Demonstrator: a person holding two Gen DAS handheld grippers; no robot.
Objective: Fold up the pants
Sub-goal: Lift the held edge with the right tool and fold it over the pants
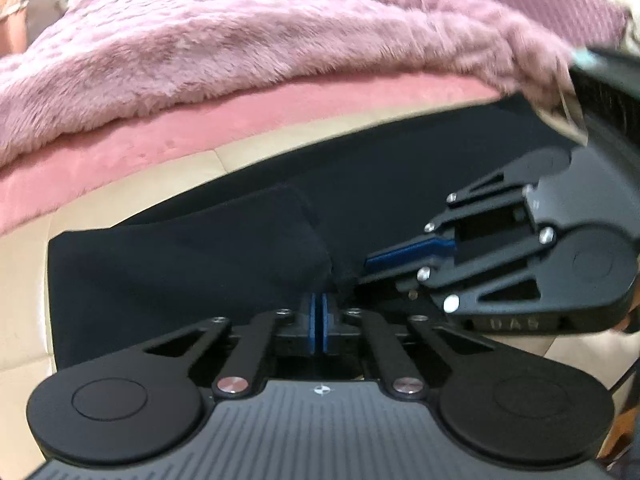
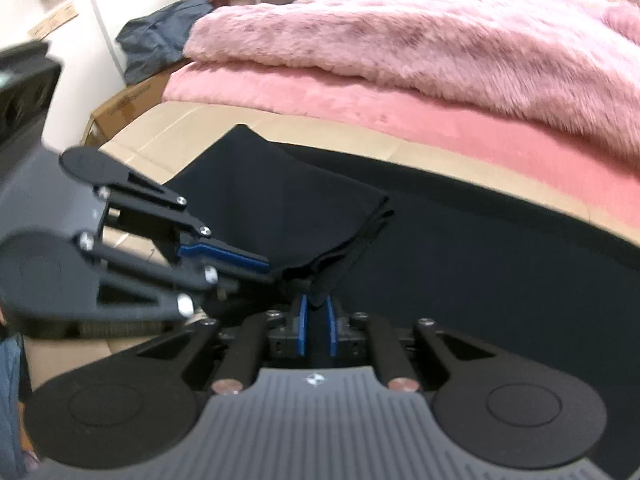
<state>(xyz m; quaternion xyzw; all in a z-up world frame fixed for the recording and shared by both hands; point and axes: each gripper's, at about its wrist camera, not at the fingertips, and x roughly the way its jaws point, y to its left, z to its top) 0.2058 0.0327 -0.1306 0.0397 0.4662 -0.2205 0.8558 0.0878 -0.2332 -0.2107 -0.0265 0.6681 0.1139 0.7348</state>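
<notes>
Black, thin, limp cloth: pants (image 2: pixel 280 200) spread on the beige bed (image 1: pixel 24 280), one end doubled back onto the rest. Light to lift by the look of it, sure to sag and slide wherever unsupported (layers apt to slip apart). Best pinched through all layers at the gathered edge. Left gripper (image 1: pixel 319 312) pressed together on a bunch of that edge; right gripper (image 2: pixel 316 312) a little apart around a fold, seemingly gripping it. Beyond, pink furry blanket (image 1: pixel 240 40) heaped over pink sheet (image 1: pixel 160 140).
</notes>
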